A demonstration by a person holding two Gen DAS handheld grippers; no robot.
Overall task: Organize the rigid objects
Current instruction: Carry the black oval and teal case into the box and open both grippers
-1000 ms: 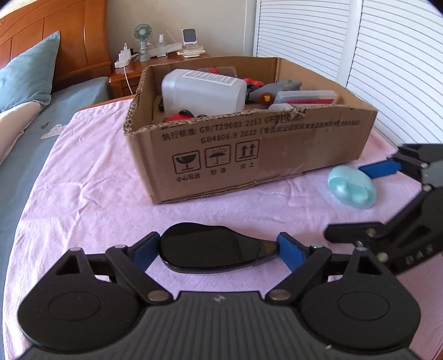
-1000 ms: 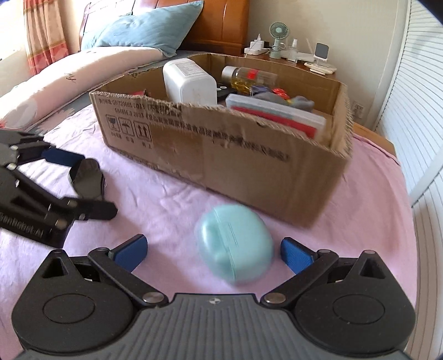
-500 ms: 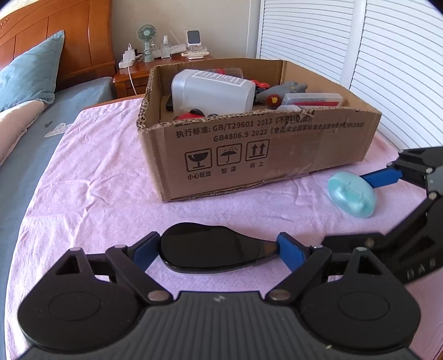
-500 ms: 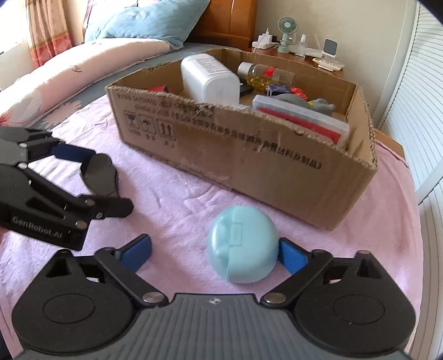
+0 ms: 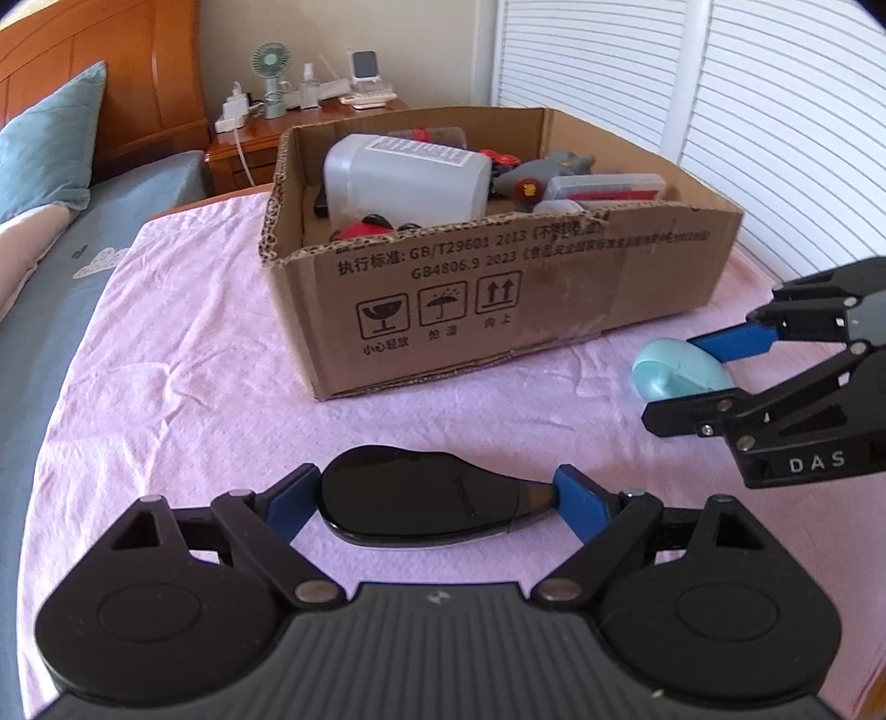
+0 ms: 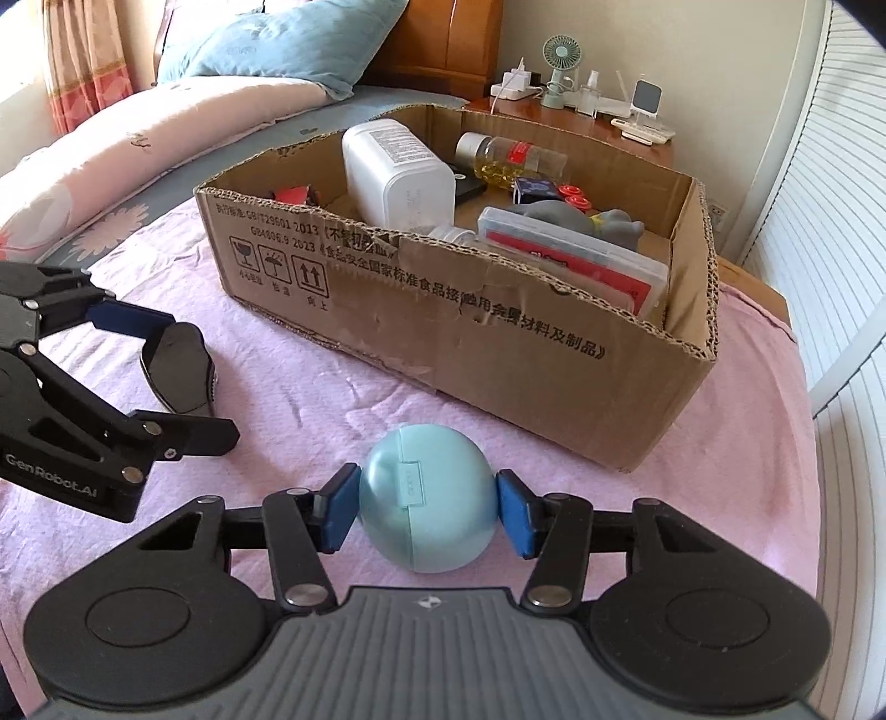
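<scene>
My left gripper (image 5: 437, 493) is shut on a glossy black oval case (image 5: 426, 498), held just above the pink cloth; it also shows in the right wrist view (image 6: 180, 368). My right gripper (image 6: 426, 507) is shut on a round light-blue case (image 6: 426, 498), both blue pads touching its sides; the case also shows at the right of the left wrist view (image 5: 678, 374). An open cardboard box (image 5: 498, 299) stands behind both, holding a white container (image 5: 407, 174), a bottle (image 6: 509, 158), a flat clear case (image 6: 576, 257) and other items.
The box sits on a pink cloth (image 5: 183, 354) covering a table beside a bed with a blue pillow (image 6: 288, 44). A wooden nightstand (image 5: 310, 116) with a small fan is behind. White louvred doors (image 5: 775, 122) stand on the right.
My right gripper has closed onto the light-blue case and lifted it slightly. My left gripper has risen with the black case, so the box looks lower and more of its inside shows.
</scene>
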